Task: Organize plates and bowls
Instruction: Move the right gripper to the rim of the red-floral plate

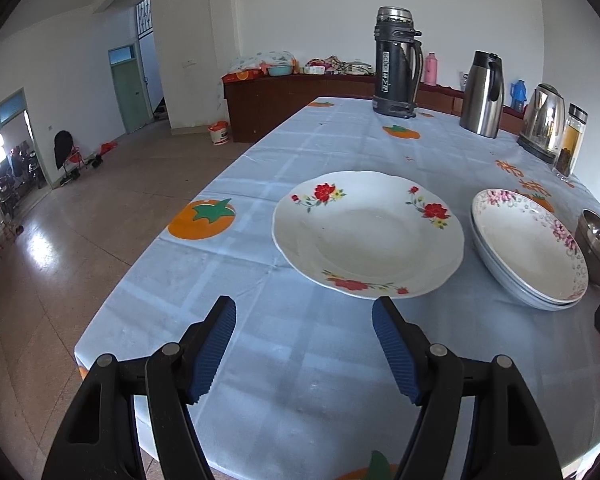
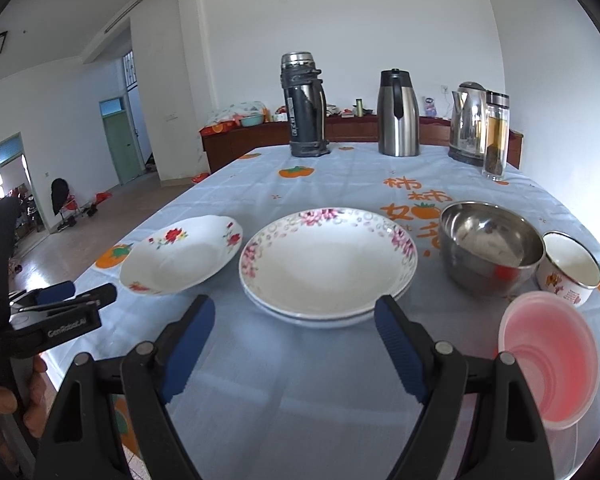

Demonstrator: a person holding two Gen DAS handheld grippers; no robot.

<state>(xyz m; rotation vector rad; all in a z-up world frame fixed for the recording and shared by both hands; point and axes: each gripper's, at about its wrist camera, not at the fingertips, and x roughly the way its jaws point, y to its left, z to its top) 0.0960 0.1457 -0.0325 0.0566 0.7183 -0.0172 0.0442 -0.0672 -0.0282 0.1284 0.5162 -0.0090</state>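
A white plate with red flowers [image 1: 366, 236] [image 2: 182, 254] lies on the blue tablecloth. To its right sits a stack of plates with pink flowers [image 1: 530, 246] [image 2: 326, 264]. Further right stand a steel bowl [image 2: 490, 250] [image 1: 598, 246], a small white enamel bowl [image 2: 570, 268] and a pink plastic bowl [image 2: 548, 354]. My left gripper [image 1: 304, 316] is open and empty, just short of the red-flower plate. My right gripper [image 2: 294, 312] is open and empty in front of the pink-flower stack. The left gripper [image 2: 74, 294] also shows at the left of the right wrist view, in a hand.
At the far end of the table [image 2: 260, 360] stand a dark thermos [image 1: 396, 62] [image 2: 304, 106], a steel jug [image 1: 482, 94] [image 2: 398, 114], a kettle [image 1: 542, 122] [image 2: 470, 120] and a glass tea bottle [image 1: 568, 142] [image 2: 496, 136]. The table edge runs along the left, with floor beyond.
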